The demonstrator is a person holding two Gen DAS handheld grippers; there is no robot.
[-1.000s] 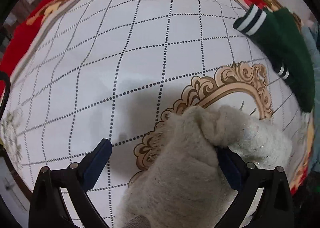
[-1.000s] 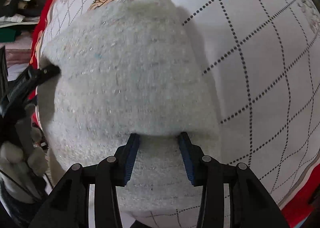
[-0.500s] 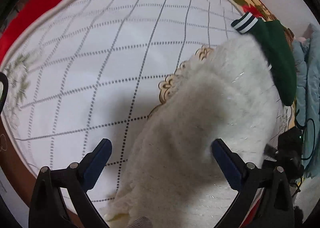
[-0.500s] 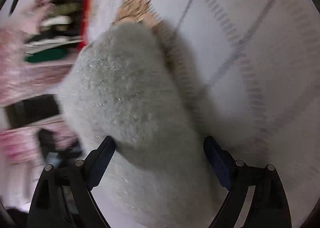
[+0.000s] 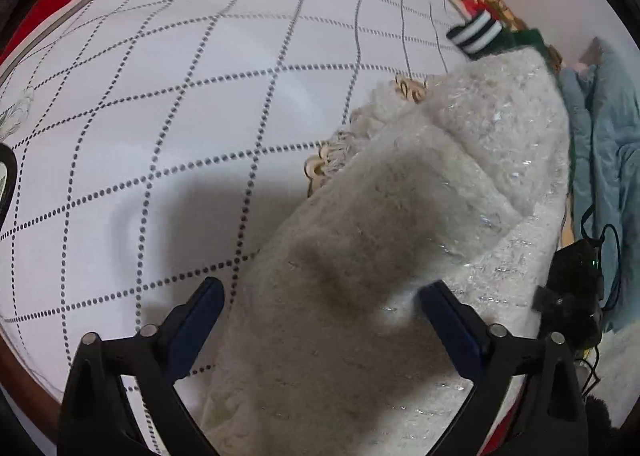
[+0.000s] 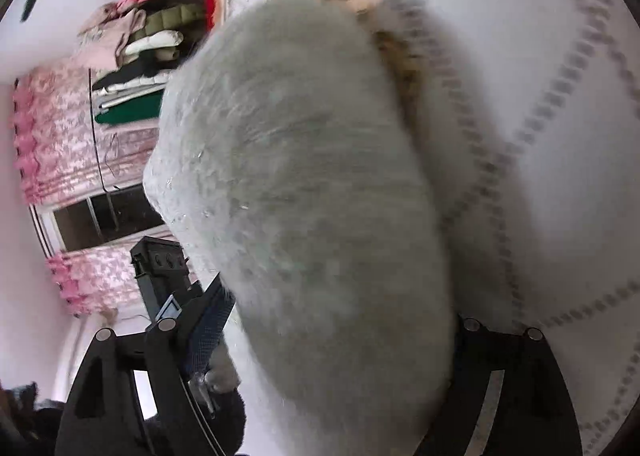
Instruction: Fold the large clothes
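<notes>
A fluffy cream sweater [image 5: 400, 236] lies bunched on the white tablecloth with a dotted grid [image 5: 200, 95]. My left gripper [image 5: 324, 316] points down over the sweater's near end. Its jaws are closing, still wide apart: the left pad hangs over bare cloth and the right pad [image 5: 452, 320] sits above the knit, neither pressing. In the right wrist view the sweater [image 6: 312, 195] bulges up between the fingers of my right gripper [image 6: 336, 324]. Those jaws are closing too. The left pad [image 6: 208, 320] stands at the fabric's edge and the right finger is mostly hidden behind it.
A green garment with a striped cuff [image 5: 476, 33] lies beyond the sweater. Blue clothing [image 5: 600, 143] and a black device with cables [image 5: 572, 280] are off the table's right side. The right view shows stacked folded clothes [image 6: 148, 43] and pink patterned fabric [image 6: 60, 127].
My right gripper let go of the sweater fold, opened wide and tipped up, bringing the room into view. My left gripper slid along the sweater and its jaws narrowed a little.
</notes>
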